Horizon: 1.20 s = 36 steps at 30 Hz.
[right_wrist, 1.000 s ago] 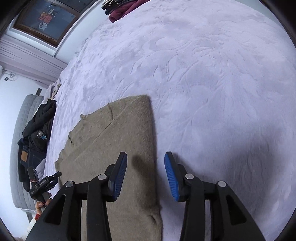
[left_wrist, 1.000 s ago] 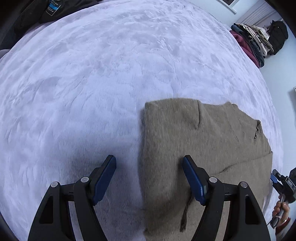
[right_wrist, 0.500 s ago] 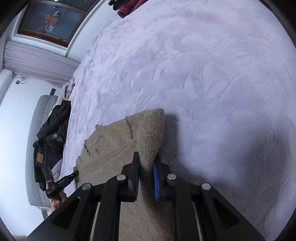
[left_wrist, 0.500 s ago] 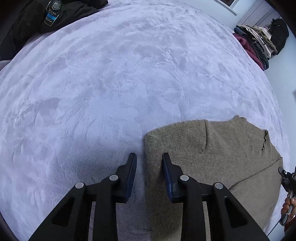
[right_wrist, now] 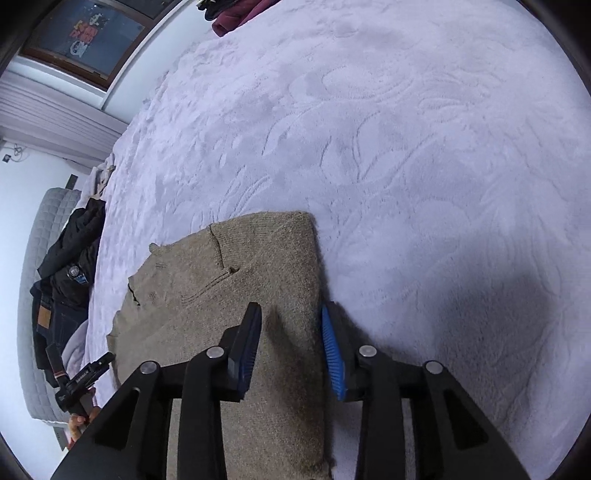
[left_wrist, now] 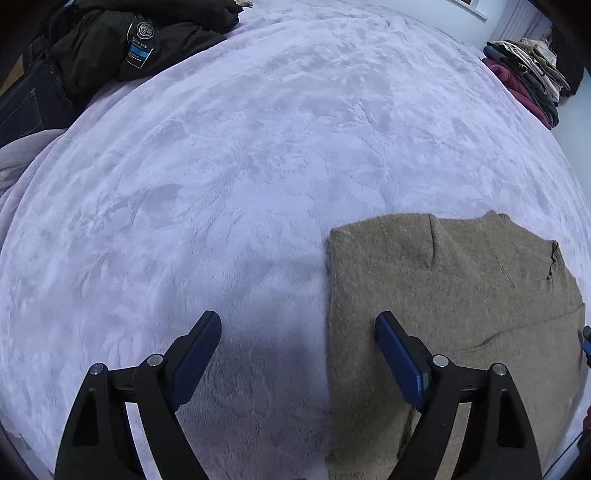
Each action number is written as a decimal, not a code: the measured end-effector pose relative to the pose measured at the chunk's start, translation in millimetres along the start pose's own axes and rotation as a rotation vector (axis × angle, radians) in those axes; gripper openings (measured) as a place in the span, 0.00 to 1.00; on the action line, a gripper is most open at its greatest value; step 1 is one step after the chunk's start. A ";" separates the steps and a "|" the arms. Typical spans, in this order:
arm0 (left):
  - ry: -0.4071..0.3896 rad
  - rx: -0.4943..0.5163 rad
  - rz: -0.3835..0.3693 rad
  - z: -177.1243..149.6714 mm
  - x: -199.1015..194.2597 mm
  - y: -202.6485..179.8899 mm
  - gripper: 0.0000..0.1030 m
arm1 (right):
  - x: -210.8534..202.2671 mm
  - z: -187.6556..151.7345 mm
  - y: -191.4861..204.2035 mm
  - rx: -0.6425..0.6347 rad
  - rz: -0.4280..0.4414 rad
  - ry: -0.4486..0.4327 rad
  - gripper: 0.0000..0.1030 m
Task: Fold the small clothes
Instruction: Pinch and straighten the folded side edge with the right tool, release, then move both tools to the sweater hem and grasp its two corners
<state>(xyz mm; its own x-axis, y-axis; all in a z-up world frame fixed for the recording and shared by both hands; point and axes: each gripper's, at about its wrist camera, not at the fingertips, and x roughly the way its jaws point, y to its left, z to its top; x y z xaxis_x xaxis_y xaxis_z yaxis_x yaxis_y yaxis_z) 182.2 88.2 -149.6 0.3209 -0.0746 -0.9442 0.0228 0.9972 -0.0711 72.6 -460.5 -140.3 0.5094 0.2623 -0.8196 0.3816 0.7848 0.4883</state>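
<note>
A folded tan knit sweater [left_wrist: 450,295] lies flat on the pale lilac plush bedspread [left_wrist: 258,166]. My left gripper [left_wrist: 297,332] is open over its left folded edge, with one blue pad on the bedspread and the other above the sweater. In the right wrist view the sweater [right_wrist: 240,280] lies at lower left. My right gripper [right_wrist: 290,325] is open, its pads straddling the sweater's right folded edge. Neither gripper holds cloth.
Dark jackets and jeans [left_wrist: 92,55] are piled at the bed's far left corner. A stack of folded clothes [left_wrist: 528,81] sits at the far right. A grey headboard [right_wrist: 40,258] and a window [right_wrist: 85,33] show in the right wrist view.
Both grippers, closed or nearly closed on the sweater's edges half a second ago, have opened. The sweater's right edge, then lifted, now lies flat.
</note>
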 end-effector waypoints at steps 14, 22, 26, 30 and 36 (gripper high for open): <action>0.066 0.122 -0.049 -82.0 -23.6 -69.0 0.84 | -4.4 -77.9 92.3 -0.259 -0.071 0.031 0.41; 0.099 0.093 -0.030 -119.2 -3.4 -81.2 1.00 | 15.0 -115.8 92.8 -0.291 -0.100 0.096 0.43; 0.147 0.053 -0.070 -117.2 7.2 -74.8 1.00 | 11.4 -115.8 93.7 -0.297 -0.107 0.100 0.43; 0.176 0.060 -0.082 -114.5 10.3 -75.0 1.00 | 3.4 -122.3 99.2 -0.316 -0.118 0.097 0.43; 0.191 0.078 -0.068 -111.3 -1.2 -78.4 1.00 | -9.4 -141.1 102.8 -0.287 -0.110 0.146 0.49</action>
<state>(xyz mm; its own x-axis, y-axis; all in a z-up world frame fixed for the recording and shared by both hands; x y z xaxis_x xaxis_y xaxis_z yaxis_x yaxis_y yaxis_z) 74.6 9.9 -178.8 0.1308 -0.1333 -0.9824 0.1142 0.9863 -0.1186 -1.8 -303.0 -124.7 0.3537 0.2288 -0.9069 0.1843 0.9336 0.3074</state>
